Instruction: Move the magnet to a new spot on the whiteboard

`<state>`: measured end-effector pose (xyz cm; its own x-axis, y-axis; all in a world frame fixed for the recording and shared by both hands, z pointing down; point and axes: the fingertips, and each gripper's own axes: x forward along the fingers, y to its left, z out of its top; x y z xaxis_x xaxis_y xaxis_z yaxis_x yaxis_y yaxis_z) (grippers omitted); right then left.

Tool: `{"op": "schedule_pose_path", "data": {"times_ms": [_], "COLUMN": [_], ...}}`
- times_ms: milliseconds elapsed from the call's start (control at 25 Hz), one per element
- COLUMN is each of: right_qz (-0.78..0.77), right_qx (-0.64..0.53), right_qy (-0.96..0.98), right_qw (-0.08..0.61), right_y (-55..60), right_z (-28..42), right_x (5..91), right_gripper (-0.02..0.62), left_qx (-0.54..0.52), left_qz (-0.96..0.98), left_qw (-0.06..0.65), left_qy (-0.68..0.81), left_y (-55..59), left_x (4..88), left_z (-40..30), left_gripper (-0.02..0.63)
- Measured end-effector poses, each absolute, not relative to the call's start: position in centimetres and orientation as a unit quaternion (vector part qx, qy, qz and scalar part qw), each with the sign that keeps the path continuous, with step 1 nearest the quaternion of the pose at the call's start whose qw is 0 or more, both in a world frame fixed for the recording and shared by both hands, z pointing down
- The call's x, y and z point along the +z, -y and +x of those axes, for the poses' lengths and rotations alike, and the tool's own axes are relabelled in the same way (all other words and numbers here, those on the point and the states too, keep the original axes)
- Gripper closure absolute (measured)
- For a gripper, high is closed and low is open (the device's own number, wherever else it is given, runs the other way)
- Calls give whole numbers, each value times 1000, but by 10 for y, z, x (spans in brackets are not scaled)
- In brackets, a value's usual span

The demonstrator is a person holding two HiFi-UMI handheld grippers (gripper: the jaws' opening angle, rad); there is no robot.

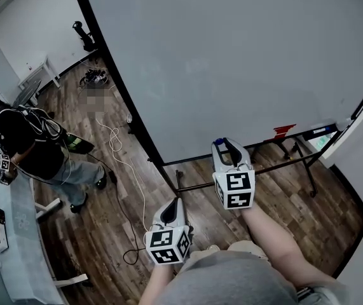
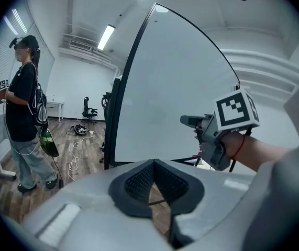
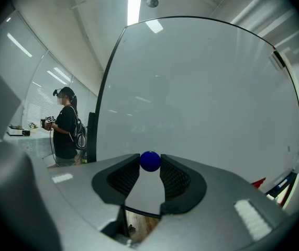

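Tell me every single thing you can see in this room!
whiteboard: one, white with a black frame, on a stand straight ahead
magnet: one, blue, round, pinched between the right gripper's jaw tips in front of the board
red thing: one, red, on the board's bottom ledge; too small to name
cable: one, white, trailing over the wooden floor
table: one, pale, far left
other person: one, black top and grey trousers, standing by the table
left gripper: one, grey, held low, jaws together, empty
right gripper: one, grey, held up near the board, gripping the magnet
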<state>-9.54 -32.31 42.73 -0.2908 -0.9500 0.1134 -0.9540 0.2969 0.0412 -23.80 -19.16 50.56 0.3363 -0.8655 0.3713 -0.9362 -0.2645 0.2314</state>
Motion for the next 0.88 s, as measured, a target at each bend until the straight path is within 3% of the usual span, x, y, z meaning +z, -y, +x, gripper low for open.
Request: {"op": "schedule_pose_path", "data": {"times_ms": [880], "right_qz": [567], "right_qx": [-7], "right_qy": [822], "right_qw": [43], "right_y": [301], "right_z": [-53], "right_x": [390], "right_gripper": [472], "left_qx": [79], "left_qz": [781], "left_qw": [205], "left_qy": [585], "left_y": [196], "left_x": [495], "left_z": [-201], "left_gripper": [601]}}
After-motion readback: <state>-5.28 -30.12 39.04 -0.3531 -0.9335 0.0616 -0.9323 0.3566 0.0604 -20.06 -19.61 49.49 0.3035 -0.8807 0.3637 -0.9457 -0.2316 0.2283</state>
